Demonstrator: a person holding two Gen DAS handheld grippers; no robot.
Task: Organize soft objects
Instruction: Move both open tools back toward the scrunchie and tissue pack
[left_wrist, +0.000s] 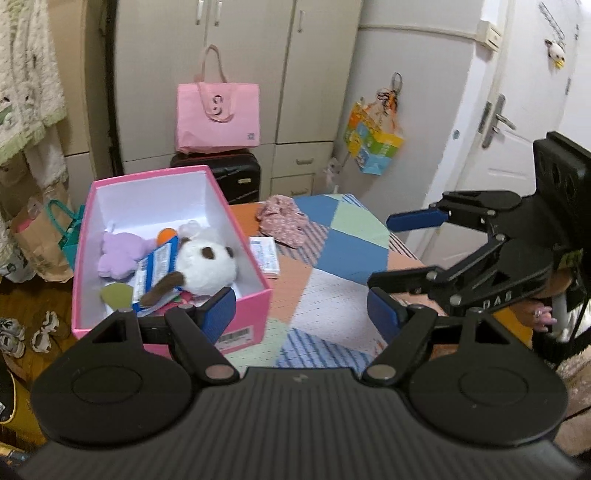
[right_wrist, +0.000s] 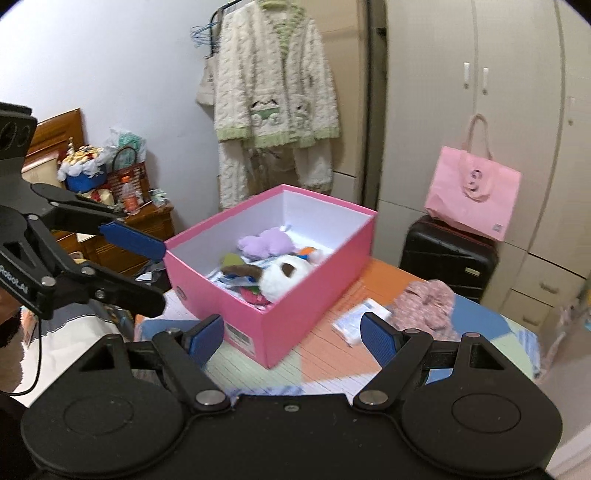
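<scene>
A pink box (left_wrist: 243, 317) (right_wrist: 306, 295) stands on the patchwork table. It holds a white-and-brown plush dog (left_wrist: 205, 266) (right_wrist: 282, 275), a purple plush (left_wrist: 120, 254) (right_wrist: 267, 242), tissue packs and small items. A pink floral cloth (left_wrist: 284, 221) (right_wrist: 424, 301) and a tissue pack (left_wrist: 264, 253) (right_wrist: 360, 319) lie on the table beside the box. My left gripper (left_wrist: 303, 314) (right_wrist: 147, 273) is open and empty at the box's near corner. My right gripper (right_wrist: 293, 336) (left_wrist: 380, 254) is open and empty in front of the box.
A pink tote bag (left_wrist: 218, 114) (right_wrist: 472, 194) sits on a black suitcase (left_wrist: 236, 173) (right_wrist: 447, 258) by the wardrobe. A robe (right_wrist: 277, 99) hangs on the wall. Paper bags (left_wrist: 40, 236) and shoes (left_wrist: 22, 332) lie on the floor at left. A door (left_wrist: 517, 110) is at right.
</scene>
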